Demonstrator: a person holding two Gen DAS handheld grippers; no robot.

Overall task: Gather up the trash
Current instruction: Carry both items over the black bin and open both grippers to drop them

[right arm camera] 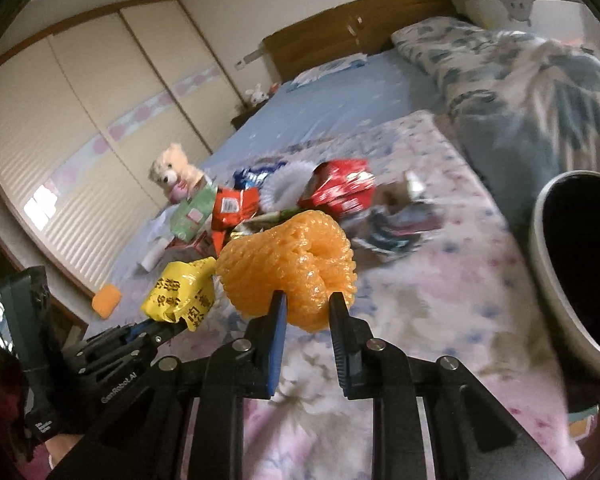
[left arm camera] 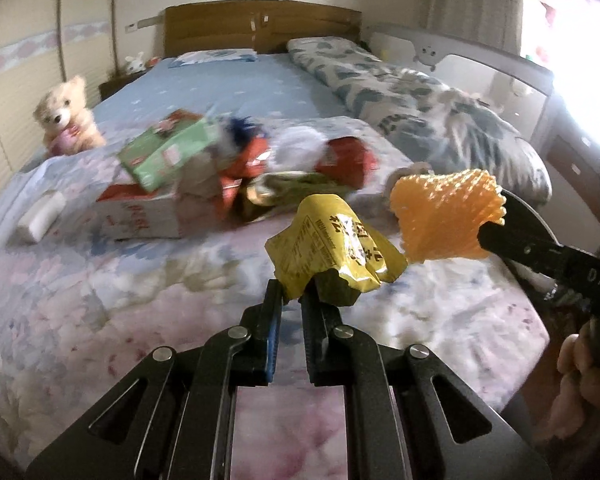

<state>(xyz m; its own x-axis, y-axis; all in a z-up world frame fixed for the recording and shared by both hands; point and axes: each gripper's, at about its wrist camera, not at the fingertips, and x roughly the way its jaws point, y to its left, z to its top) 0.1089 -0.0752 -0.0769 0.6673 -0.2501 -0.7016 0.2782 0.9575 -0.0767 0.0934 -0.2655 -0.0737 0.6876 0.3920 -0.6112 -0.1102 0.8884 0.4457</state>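
Note:
My left gripper (left arm camera: 291, 297) is shut on a crumpled yellow wrapper (left arm camera: 332, 248) and holds it above the bed; it also shows in the right wrist view (right arm camera: 182, 294). My right gripper (right arm camera: 307, 300) is shut on an orange foam net (right arm camera: 288, 264), also held above the bed and seen in the left wrist view (left arm camera: 446, 216) just right of the wrapper. A pile of trash lies further back on the bed: a green carton (left arm camera: 168, 152), a red-and-white box (left arm camera: 140, 214), red wrappers (left arm camera: 350, 158) and white foam (left arm camera: 296, 146).
A dark bin with a grey rim (right arm camera: 540, 248) stands at the right edge of the bed. A teddy bear (left arm camera: 66, 114) sits at the left. A folded patterned quilt (left arm camera: 420, 96) lies along the right. An orange sponge (right arm camera: 106, 300) lies near the left edge.

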